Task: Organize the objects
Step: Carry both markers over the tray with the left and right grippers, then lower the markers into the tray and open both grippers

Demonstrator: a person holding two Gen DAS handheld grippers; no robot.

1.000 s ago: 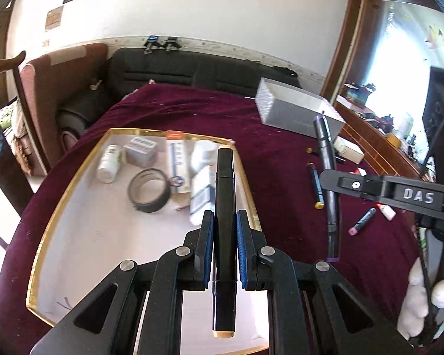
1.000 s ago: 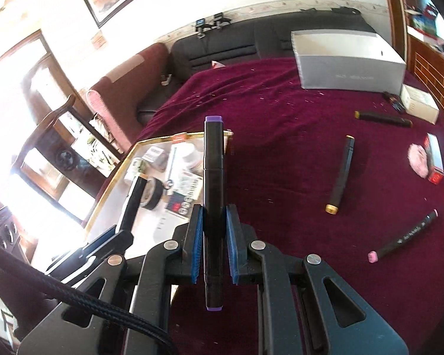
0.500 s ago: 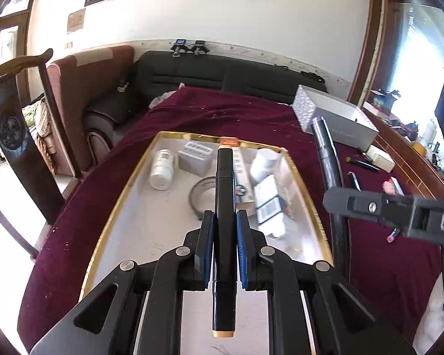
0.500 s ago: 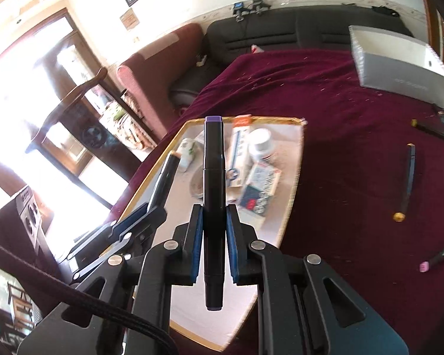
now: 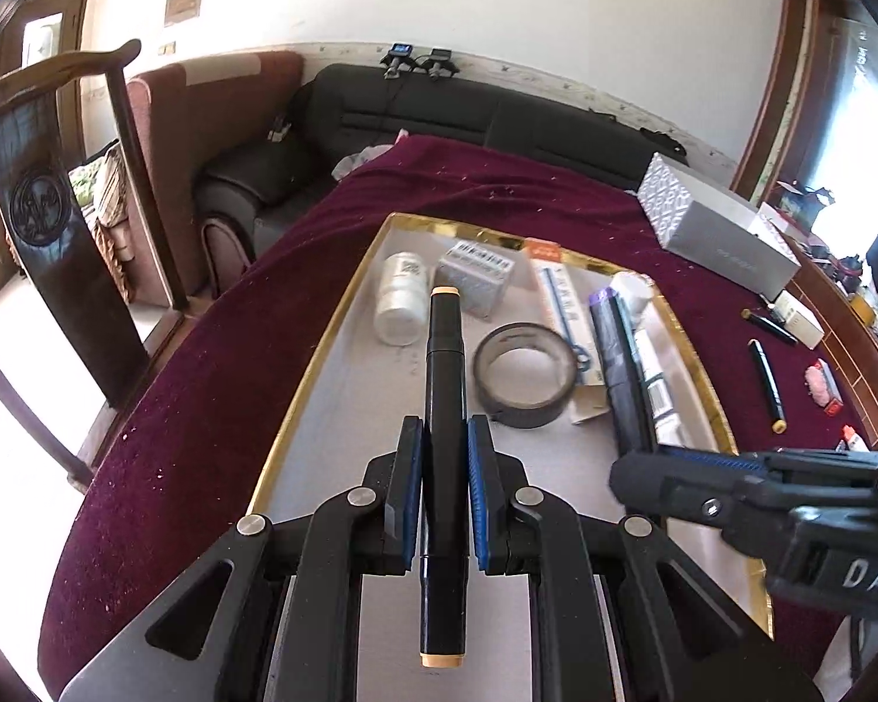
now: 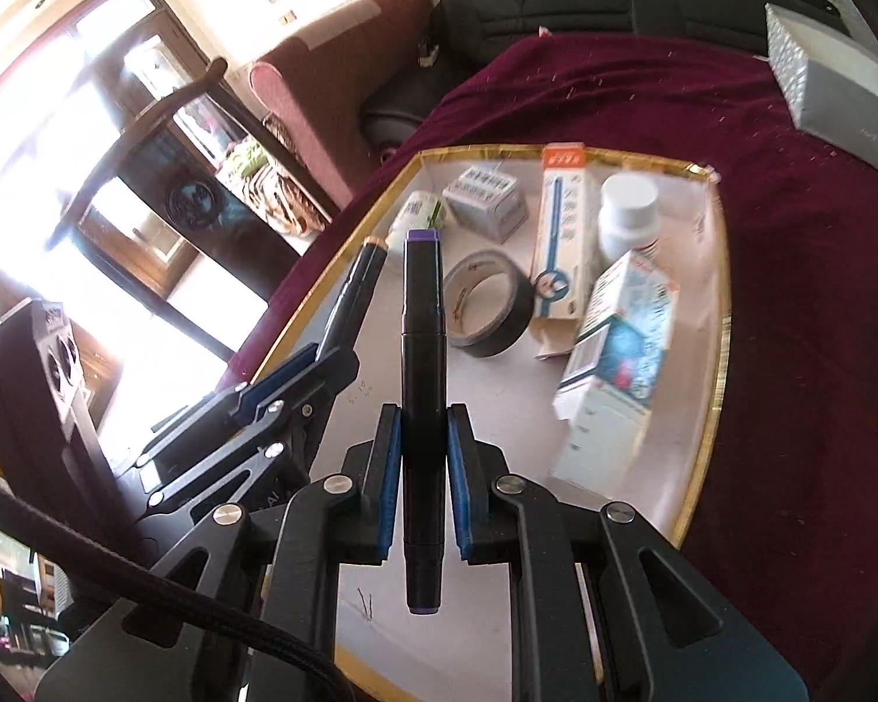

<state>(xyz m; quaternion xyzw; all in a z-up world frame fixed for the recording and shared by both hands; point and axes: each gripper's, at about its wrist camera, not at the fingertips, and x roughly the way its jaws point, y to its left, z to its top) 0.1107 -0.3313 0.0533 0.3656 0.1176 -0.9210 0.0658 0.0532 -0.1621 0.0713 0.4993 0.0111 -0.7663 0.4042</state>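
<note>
Gold-rimmed tray [image 5: 345,316] fills frame centre, directly beneath both tools: left gripper [image 5: 445,497] clamps the tan-capped marker [image 5: 445,409], right gripper [image 6: 420,479] the purple-capped marker [image 6: 420,351], long axes pointing up-frame over its bare near floor.

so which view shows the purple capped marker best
The right wrist view: the purple-capped marker runs up the middle, both purple ends visible, clamped in the right gripper. The left wrist view shows it at an angle at the right, its lower end hidden behind that gripper.
</note>
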